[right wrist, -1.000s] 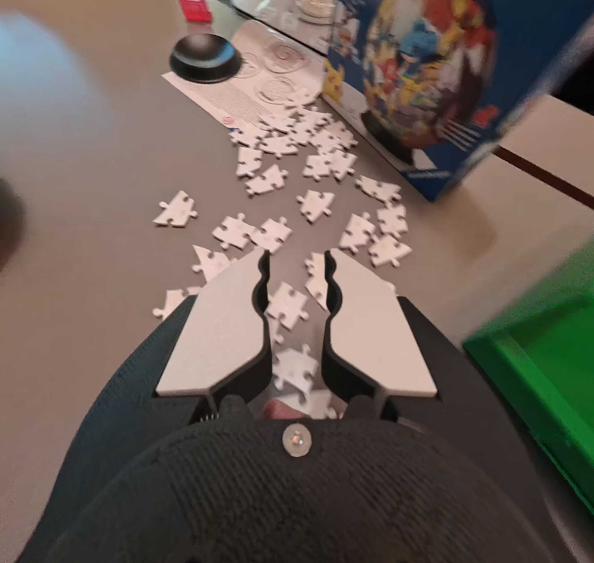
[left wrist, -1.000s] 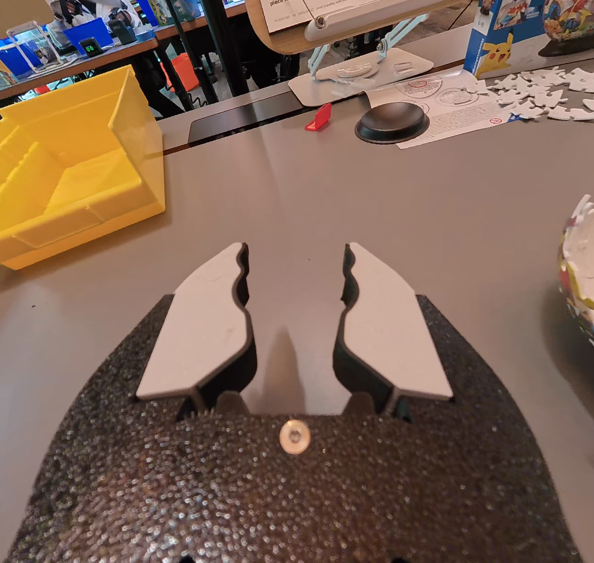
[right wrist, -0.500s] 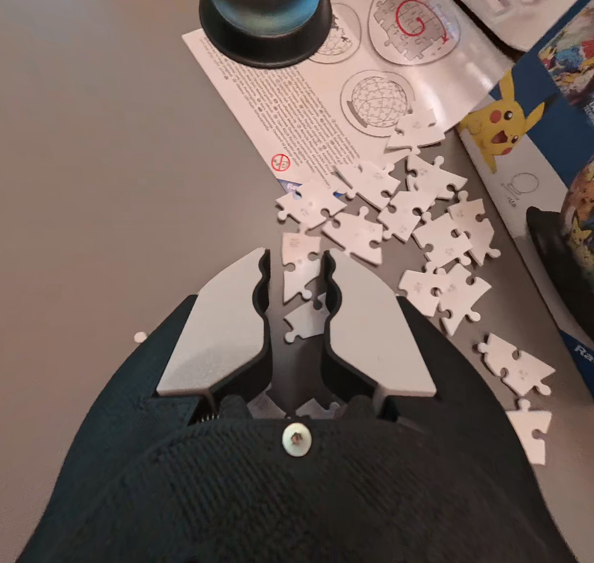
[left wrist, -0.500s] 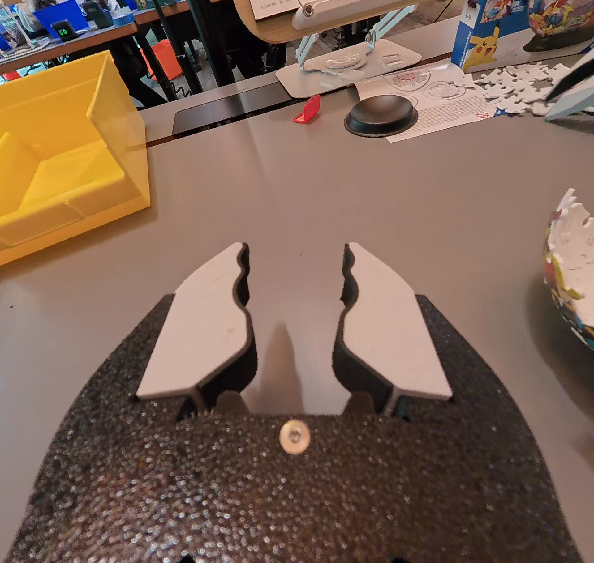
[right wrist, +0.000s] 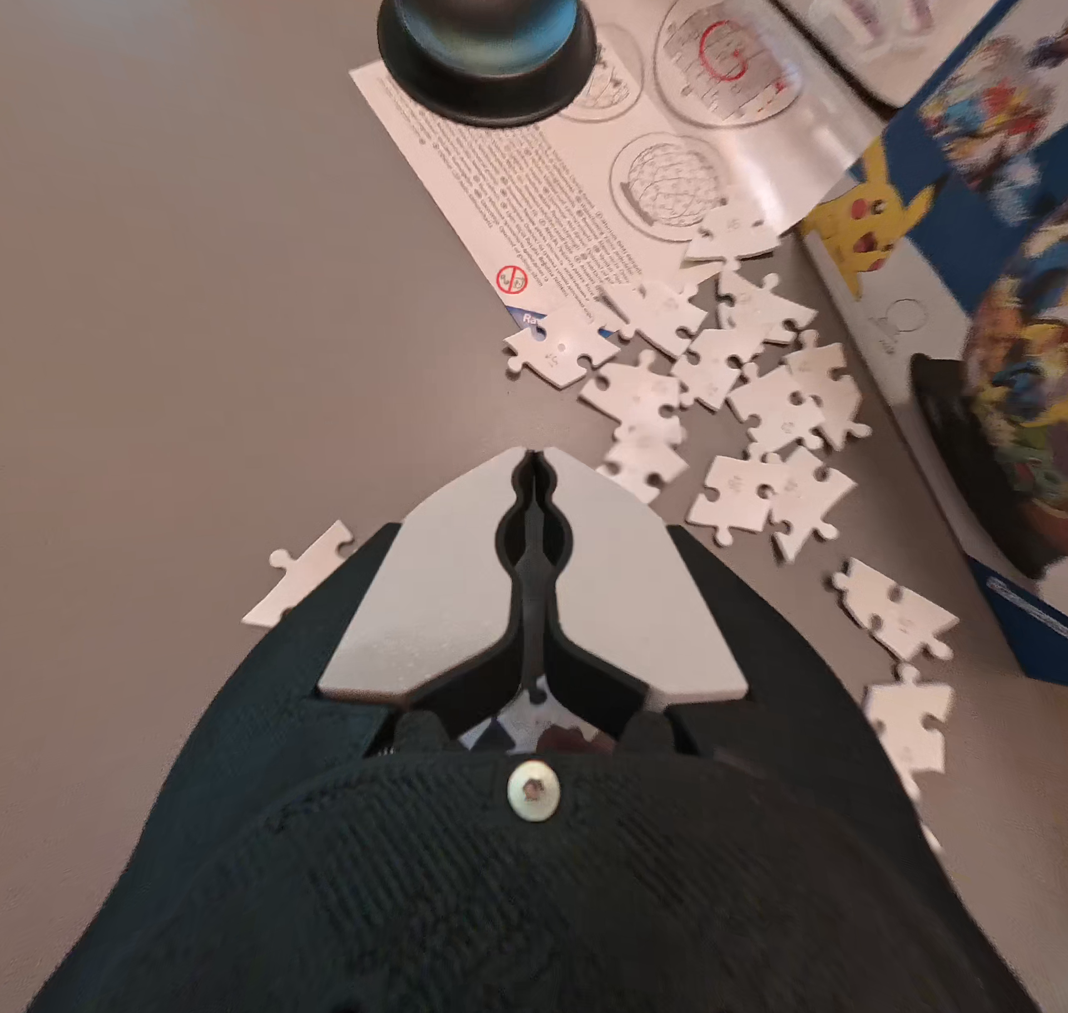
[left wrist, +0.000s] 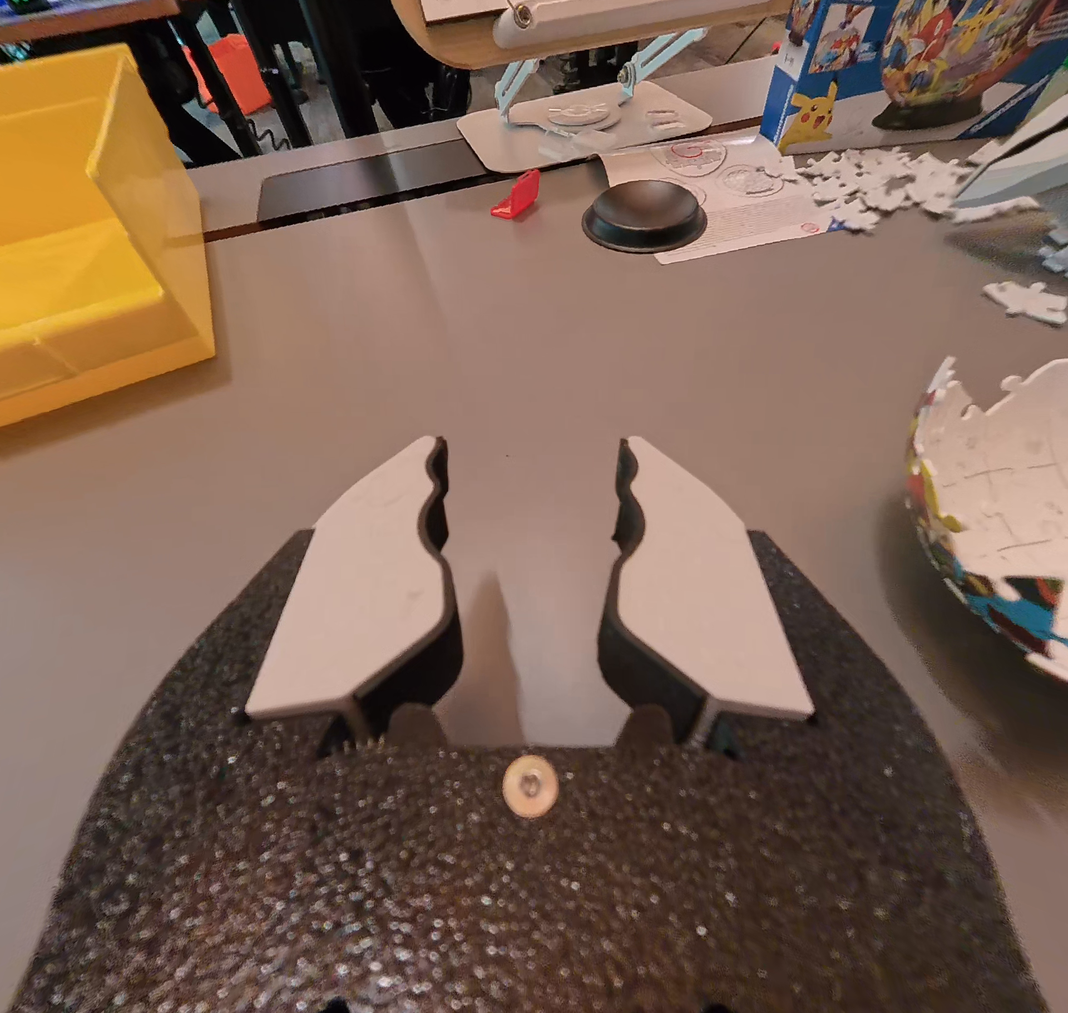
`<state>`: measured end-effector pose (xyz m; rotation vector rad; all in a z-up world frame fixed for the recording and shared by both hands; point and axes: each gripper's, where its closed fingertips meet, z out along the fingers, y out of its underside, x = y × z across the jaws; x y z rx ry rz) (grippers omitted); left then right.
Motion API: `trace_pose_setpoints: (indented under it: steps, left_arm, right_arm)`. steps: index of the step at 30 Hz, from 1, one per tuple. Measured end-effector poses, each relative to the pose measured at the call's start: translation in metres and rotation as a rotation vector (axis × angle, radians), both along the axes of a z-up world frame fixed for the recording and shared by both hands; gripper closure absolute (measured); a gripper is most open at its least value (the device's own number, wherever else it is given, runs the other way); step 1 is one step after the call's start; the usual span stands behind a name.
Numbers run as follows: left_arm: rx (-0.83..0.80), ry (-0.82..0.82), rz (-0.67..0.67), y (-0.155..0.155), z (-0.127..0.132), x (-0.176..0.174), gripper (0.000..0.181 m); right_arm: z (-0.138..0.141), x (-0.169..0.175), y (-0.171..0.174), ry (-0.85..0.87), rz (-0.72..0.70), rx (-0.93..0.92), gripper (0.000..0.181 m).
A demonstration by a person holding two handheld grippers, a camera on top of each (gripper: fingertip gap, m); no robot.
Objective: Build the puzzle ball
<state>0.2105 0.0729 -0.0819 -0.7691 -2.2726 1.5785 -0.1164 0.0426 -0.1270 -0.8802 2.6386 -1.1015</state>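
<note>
The half-built ball is sitting on the bench at the right edge of the left wrist view. Its white inside is showing and its jagged open rim is facing up and partly toward the camera. It is lying to the right of the left tool, near it but apart. That tool is hanging wide open over bare bench, holding nothing.

The right tool is working farther off over the loose pieces, which are lying white side up beside the box and the instruction sheet. Its fingers are pressed together, and a puzzle piece seems to be pinched low between them, though only a sliver is showing. The ball is not showing in the right wrist view. Judging from the left wrist view, it is lying back toward the person and to the left of the heap.

The left tool is the nearer one, so it looks best placed to steady the shell while the right tool is bringing a piece to the rim. Open bench is lying between heap and ball. The black stand and the yellow bin are standing well clear.
</note>
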Motion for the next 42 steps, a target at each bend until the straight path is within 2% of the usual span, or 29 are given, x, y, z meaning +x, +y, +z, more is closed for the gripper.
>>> trace_pose_setpoints:
  steps: [3, 5, 9, 11, 14, 17, 21, 27, 34, 37, 40, 42]
  left_arm:
    - [0.02, 0.053, -0.013, 0.002, 0.004, -0.004, 0.125]
    - [0.029, 0.051, -0.017, 0.002, 0.001, -0.005, 0.125]
    - [0.039, 0.033, -0.035, 0.004, -0.002, -0.008, 0.124]
    - [0.037, 0.041, -0.036, 0.004, -0.001, -0.008, 0.124]
    - [0.048, 0.058, -0.039, 0.004, -0.001, -0.007, 0.124]
    - [0.055, 0.064, -0.04, 0.004, -0.002, -0.007, 0.124]
    - [0.066, 0.052, -0.048, 0.004, -0.004, -0.009, 0.124]
    - [0.08, 0.021, -0.058, 0.005, -0.008, -0.011, 0.124]
    - [0.101, 0.003, -0.074, 0.006, -0.012, -0.014, 0.124]
    - [0.111, -0.001, -0.082, 0.006, -0.013, -0.015, 0.124]
    - [0.12, 0.002, -0.085, 0.006, -0.014, -0.016, 0.124]
    - [0.125, 0.003, -0.086, 0.006, -0.015, -0.016, 0.124]
  right_arm:
    - [0.028, -0.012, 0.006, 0.078, -0.041, -0.138, 0.181]
    - [0.027, -0.008, 0.02, 0.082, 0.029, -0.087, 0.181]
    - [0.02, -0.026, 0.037, 0.148, 0.051, -0.034, 0.181]
    - [0.028, -0.032, 0.036, 0.096, 0.033, -0.066, 0.181]
    - [0.036, -0.039, 0.025, 0.032, 0.002, -0.11, 0.162]
    - [0.029, -0.047, 0.018, 0.107, 0.035, -0.102, 0.144]
    - [0.022, -0.039, 0.002, 0.113, 0.108, -0.104, 0.137]
    - [0.006, -0.034, -0.013, 0.145, 0.148, 0.006, 0.122]
    - [-0.006, -0.045, -0.028, 0.115, 0.117, 0.09, 0.12]
    - [-0.013, -0.044, -0.028, 0.105, 0.145, 0.15, 0.121]
    - [-0.014, -0.036, -0.023, 0.067, 0.2, 0.193, 0.135]
    - [-0.014, -0.036, -0.022, 0.075, 0.206, 0.193, 0.135]
